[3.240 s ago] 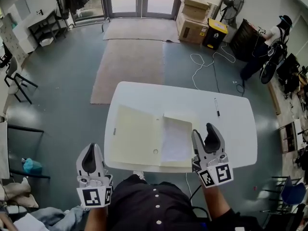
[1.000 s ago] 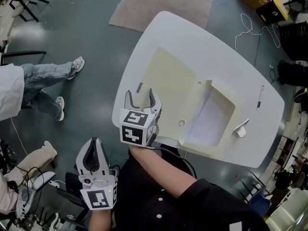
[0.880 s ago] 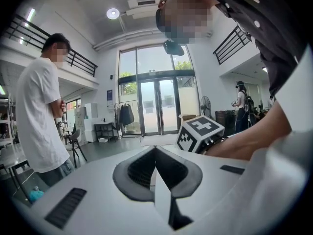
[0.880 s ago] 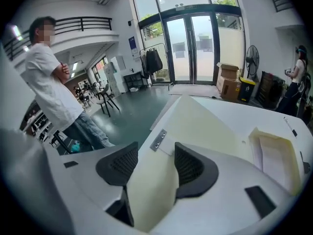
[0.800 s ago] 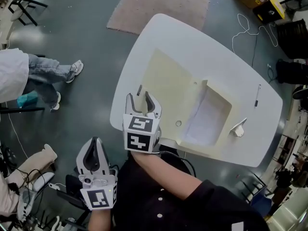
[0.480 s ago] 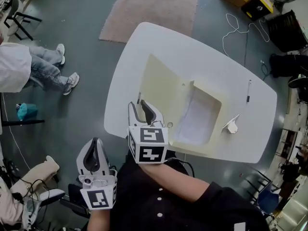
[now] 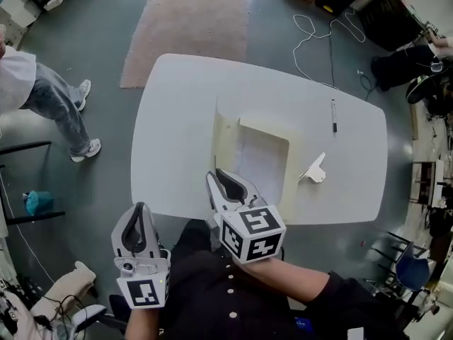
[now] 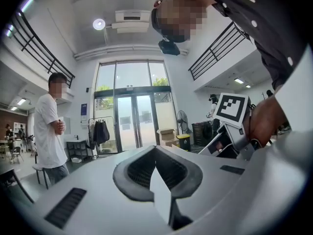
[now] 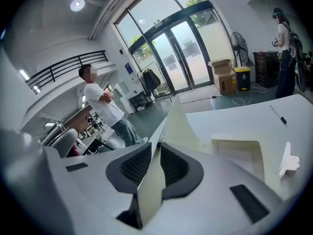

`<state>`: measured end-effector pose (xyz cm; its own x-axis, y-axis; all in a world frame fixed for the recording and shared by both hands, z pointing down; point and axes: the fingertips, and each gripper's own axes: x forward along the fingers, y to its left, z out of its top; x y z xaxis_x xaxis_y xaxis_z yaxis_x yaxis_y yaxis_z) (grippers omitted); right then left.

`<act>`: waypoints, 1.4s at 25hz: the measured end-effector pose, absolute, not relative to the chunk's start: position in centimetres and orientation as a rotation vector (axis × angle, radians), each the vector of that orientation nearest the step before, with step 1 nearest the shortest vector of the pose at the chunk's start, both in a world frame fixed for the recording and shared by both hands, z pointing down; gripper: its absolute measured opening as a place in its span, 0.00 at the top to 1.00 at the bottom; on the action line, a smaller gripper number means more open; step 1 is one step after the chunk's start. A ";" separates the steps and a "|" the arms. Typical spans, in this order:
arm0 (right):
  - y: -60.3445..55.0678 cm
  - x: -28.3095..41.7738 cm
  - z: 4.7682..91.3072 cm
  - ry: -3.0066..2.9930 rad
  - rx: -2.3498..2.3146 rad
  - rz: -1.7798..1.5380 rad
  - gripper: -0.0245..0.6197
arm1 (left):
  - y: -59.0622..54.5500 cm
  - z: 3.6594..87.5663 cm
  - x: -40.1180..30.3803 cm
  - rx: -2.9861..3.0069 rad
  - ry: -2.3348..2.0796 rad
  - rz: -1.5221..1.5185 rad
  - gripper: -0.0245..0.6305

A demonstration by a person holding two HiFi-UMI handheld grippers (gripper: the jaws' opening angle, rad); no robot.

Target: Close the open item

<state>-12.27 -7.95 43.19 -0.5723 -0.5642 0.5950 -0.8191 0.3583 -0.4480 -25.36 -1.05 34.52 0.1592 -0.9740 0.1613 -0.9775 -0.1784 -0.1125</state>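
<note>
Closing the folder [image 7: 263,160] is mid-step. It lies on the white table [image 7: 177,112] with its tray flat and its cover [image 9: 180,124] raised nearly upright on the hinge. The right claw [image 7: 225,180], its jaws just closed, pinches the cover's free edge. The forearm reaches in from the lower right, and the claw angles downward. Next, the cover likely needs swinging over the tray and lowering. The left claw [image 7: 137,218] is closed on nothing, held by the body, off the table.

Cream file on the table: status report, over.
Right gripper just closing on cream cardboard file cover, lifted roughly upright. Left gripper shut, empty. Small white plastic piece lies clear.
</note>
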 end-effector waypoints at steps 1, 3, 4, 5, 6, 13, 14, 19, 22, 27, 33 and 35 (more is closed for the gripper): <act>-7.7 -11.1 43.2 -2.284 1.224 1.058 0.85 | -1.2 34.3 -24.6 2.400 -1.987 0.302 0.94; -7.2 -8.8 43.5 -2.274 1.232 1.080 0.85 | -1.6 34.0 -23.1 2.444 -1.956 0.296 0.94; -7.0 -7.6 43.7 -2.269 1.233 1.087 0.85 | -1.7 33.8 -22.3 2.463 -1.940 0.297 0.94; -6.8 -6.6 43.9 -2.267 1.231 1.089 0.85 | -1.8 33.7 -21.4 2.479 -1.924 0.298 0.94; -6.7 -5.6 44.0 -2.269 1.225 1.085 0.85 | -1.9 33.6 -20.7 2.493 -1.909 0.302 0.94; -6.4 1.7 46.0 -2.291 1.276 1.196 0.89 | -3.1 32.5 -16.1 2.614 -1.833 0.300 0.94; -6.3 2.8 46.5 -2.293 1.283 1.232 0.89 | -3.2 32.5 -15.6 2.633 -1.825 0.301 0.94; -5.7 8.2 49.4 -2.243 1.362 1.270 0.89 | -3.6 33.6 -13.7 2.655 -1.735 0.356 0.94; -5.2 11.2 51.7 -2.183 1.404 1.315 0.89 | -4.4 33.2 -12.0 2.711 -1.714 0.348 0.94; -4.5 13.5 54.8 -2.117 1.429 1.371 0.88 | -4.2 34.1 -10.6 2.722 -1.656 0.401 0.94; -4.4 15.1 57.6 -2.040 1.457 1.370 0.87 | -4.6 35.3 -9.5 2.707 -1.600 0.462 0.94; -4.2 15.6 58.4 -2.019 1.470 1.371 0.87 | -4.6 35.8 -9.2 2.706 -1.583 0.485 0.94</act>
